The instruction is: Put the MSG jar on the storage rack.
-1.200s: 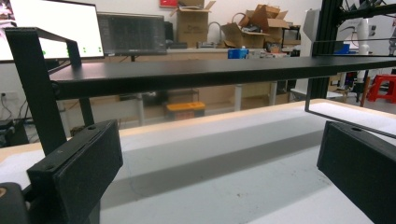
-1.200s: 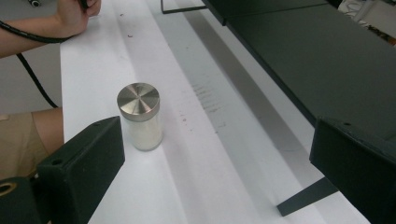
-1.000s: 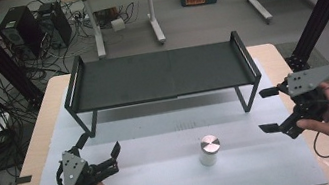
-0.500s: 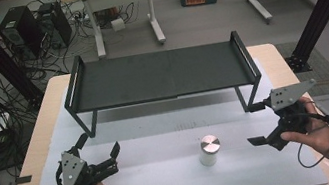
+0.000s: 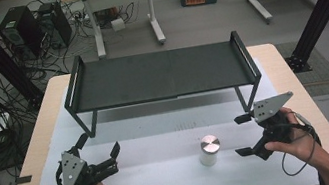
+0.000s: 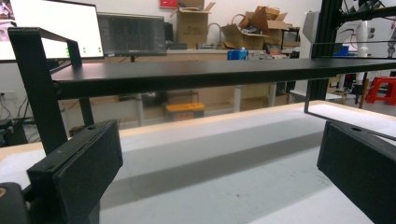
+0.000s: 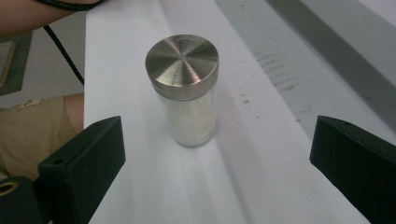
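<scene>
A small glass jar [image 5: 210, 149] with a brushed metal lid stands upright on the white mat, right of centre. Its contents look white in the right gripper view, where the jar [image 7: 187, 93] stands just ahead of the jaws. My right gripper [image 5: 239, 135] is open just right of the jar and points at it, holding nothing. At the front left, my left gripper [image 5: 99, 145] is open and empty and points towards the black rack [image 5: 159, 75]. The rack's shelf [image 6: 210, 74] and the mat lie beyond the left gripper's [image 6: 219, 163] wide-apart jaws.
The black metal rack spans the back half of the table on thin legs [image 5: 91, 122], with raised end rails. The white mat [image 5: 167, 183] covers the front of the wooden table. A forearm [image 7: 42, 11] and a cable lie beyond the jar in the right gripper view.
My right gripper has moved left and toward the front edge, closing in on the jar. The left gripper and the jar have stayed put.
</scene>
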A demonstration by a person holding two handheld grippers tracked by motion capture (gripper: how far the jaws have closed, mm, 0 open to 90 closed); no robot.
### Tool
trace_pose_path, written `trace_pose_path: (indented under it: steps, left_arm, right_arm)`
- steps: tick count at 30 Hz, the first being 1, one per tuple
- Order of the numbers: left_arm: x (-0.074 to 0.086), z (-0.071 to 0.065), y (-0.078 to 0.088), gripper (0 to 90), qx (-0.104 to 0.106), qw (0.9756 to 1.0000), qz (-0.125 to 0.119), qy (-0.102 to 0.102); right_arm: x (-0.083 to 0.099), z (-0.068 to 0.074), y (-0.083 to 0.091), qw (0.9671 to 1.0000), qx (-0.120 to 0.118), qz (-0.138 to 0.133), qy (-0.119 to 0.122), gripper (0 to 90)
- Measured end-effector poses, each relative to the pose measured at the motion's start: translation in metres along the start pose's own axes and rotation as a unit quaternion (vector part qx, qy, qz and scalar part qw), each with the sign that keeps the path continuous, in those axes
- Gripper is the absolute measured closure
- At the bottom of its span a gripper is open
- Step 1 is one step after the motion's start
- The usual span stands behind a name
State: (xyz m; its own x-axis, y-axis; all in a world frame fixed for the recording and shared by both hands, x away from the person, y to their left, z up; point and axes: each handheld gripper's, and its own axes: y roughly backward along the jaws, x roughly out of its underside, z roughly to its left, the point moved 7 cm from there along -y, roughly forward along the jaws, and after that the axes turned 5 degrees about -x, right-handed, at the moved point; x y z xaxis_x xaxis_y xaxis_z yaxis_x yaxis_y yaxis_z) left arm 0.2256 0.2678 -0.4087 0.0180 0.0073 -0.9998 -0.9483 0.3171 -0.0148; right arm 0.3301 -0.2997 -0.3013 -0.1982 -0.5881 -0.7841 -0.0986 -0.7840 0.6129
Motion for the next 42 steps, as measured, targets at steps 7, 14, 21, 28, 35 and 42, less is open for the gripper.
trace_pose_path:
  steps: [7,14,21,28,35,42]
  left_arm:
    - [0.0,0.0,0.0,0.4,0.0,1.0,0.0,0.0]
    - [0.0,0.0,0.0,0.4,0.0,1.0,0.0,0.001]
    - [0.0,0.0,0.0,0.3,0.0,1.0,0.001,0.001]
    - [0.0,0.0,0.0,0.4,0.0,1.0,0.0,0.0]
    - [0.0,0.0,0.0,0.4,0.0,1.0,0.001,0.0]
    - [0.0,0.0,0.0,0.4,0.0,1.0,0.001,0.001]
  right_arm:
    - [0.001,0.0,-0.019,0.9999,-0.016,0.004,0.004,3.1]
    - [0.001,0.0,-0.032,0.9996,-0.028,-0.002,0.01,3.2]
    - [0.003,0.001,-0.041,0.9993,-0.035,-0.009,0.007,3.2]
    - [0.002,0.001,-0.051,0.9989,-0.043,-0.011,0.01,3.6]
    - [0.001,0.0,-0.059,0.9988,-0.047,-0.009,0.011,4.1]
    - [0.001,-0.001,-0.064,0.9987,-0.049,-0.01,0.012,5.4]
